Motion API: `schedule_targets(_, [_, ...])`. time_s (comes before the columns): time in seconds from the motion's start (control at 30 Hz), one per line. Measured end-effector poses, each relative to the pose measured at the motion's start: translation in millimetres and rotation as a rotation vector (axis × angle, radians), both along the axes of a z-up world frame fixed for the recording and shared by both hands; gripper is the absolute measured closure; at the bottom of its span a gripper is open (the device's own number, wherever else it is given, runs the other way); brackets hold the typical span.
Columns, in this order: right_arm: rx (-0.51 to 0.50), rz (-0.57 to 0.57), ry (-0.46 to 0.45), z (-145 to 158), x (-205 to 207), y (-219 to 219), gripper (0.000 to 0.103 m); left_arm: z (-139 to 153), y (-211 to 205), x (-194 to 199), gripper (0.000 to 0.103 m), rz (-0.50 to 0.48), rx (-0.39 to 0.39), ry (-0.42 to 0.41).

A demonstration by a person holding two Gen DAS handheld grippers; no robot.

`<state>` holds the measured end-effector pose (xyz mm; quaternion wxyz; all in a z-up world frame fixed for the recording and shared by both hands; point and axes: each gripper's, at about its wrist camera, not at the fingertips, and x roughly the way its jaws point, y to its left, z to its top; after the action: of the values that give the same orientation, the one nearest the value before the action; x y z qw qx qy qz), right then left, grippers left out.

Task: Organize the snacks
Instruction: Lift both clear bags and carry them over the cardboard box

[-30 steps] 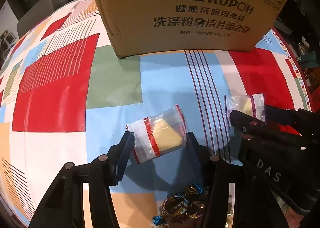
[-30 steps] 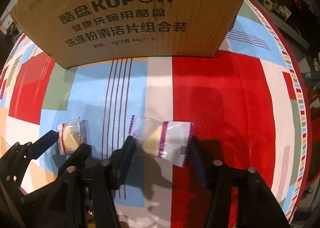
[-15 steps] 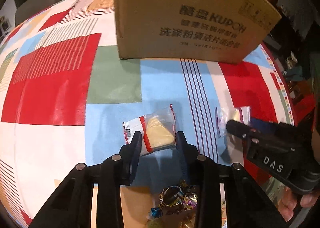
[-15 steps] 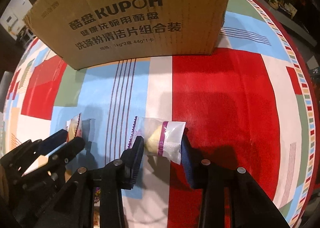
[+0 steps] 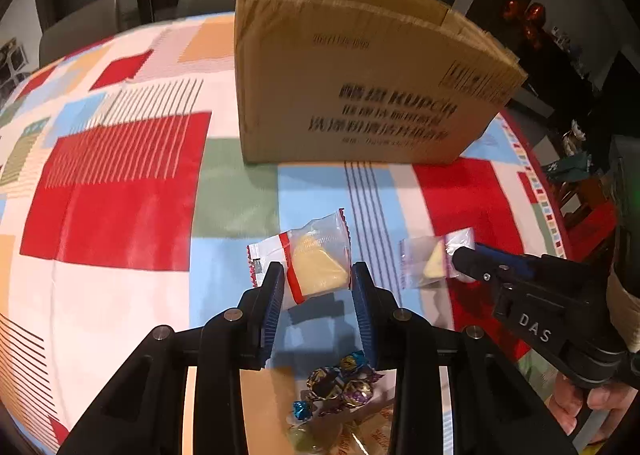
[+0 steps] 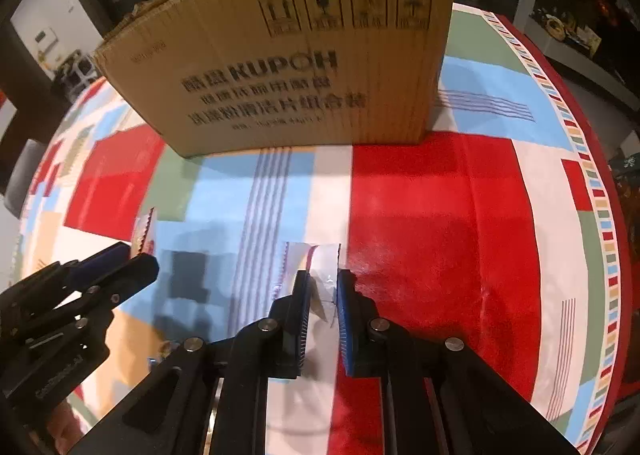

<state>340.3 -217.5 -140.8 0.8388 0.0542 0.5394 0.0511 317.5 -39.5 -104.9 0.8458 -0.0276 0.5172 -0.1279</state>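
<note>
Left wrist view: the left claw point(image 5: 317, 282) is closed on a red-striped clear snack packet point(image 5: 310, 260) holding a pale yellow wedge, the blue pads point(image 5: 274, 297) pressing its two sides while the packet is carried clear of the patterned surface point(image 5: 120, 215). The right claw point(image 5: 464, 264) is seen at the right edge of this view, pinching one end of a purple-striped clear packet point(image 5: 430, 261). Right wrist view: the right claw point(image 6: 323, 287) has just been closing and is now nearly shut on a thin fold of that packet's wrapper point(image 6: 320, 271), with little of the contents visibly between the pads. A slip is judged most likely here, since slick film gripped by an edge could slide out or tear once the packet is swung. The left packet, held across the wedge, may be crushed if squeezed harder, or may pivot between the pads. The cardboard box point(image 5: 360, 95) stands upright and open-topped beyond both packets, well apart from them; its near wall is tall, so a low approach is judged liable to strike the rim or push the box. Its interior cannot be seen from either view, so its contents cannot be told. Foil-wrapped candies point(image 5: 340, 383) lie loose on the surface beneath the left claw, in no container.
</note>
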Motion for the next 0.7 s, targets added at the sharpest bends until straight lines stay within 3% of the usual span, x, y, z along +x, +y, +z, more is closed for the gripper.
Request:
schedule_targets(0.47, [0.069, 0.022, -0.001, 3, 10, -2, 0.098, 13, -3, -5, 0.069, -0.009, -0.01, -0.028])
schedule_targets(0.53, [0.087, 0.039, 0.048, -2, 15, -1, 0.094, 13, -2, -5, 0.069, -0.005, -0.008, -0.028])
schedule_targets(0.6, [0.107, 0.03, 0.12, -12, 21, -1, 0.063, 12, 0, -5, 0.069, -0.001, -0.008, -0.024])
schedule_targets(0.7, [0.079, 0.007, 0.13, -19, 25, 0, 0.06, 10, 4, -4, 0.069, 0.006, -0.009, -0.02])
